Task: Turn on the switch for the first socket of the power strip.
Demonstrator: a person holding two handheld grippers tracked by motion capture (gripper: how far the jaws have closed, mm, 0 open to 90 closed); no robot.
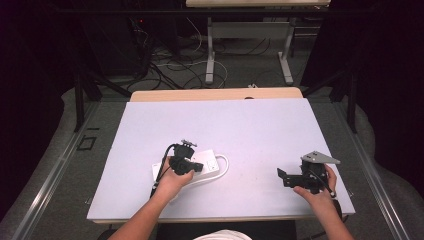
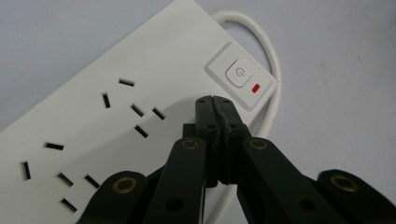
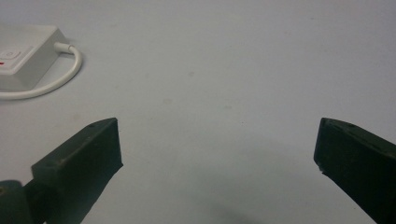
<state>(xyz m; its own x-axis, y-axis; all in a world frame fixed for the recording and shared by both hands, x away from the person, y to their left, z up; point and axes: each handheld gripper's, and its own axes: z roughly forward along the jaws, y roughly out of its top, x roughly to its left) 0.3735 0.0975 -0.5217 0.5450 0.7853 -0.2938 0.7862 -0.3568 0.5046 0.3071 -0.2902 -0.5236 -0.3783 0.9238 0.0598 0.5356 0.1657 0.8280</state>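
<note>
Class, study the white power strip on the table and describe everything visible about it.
The power strip is a flat white plastic bar lying on the pale table. Its top carries rows of dark socket slots and, near one end, a white power button beside a small red indicator. A white cable loops from that end. The shut left gripper points toward the button.

I noted the left tool (image 1: 196, 166) and its hand covered the power strip's (image 1: 210, 161) middle in the high view. In the right gripper view, the strip's far end ran off the frame's left edge.
</note>
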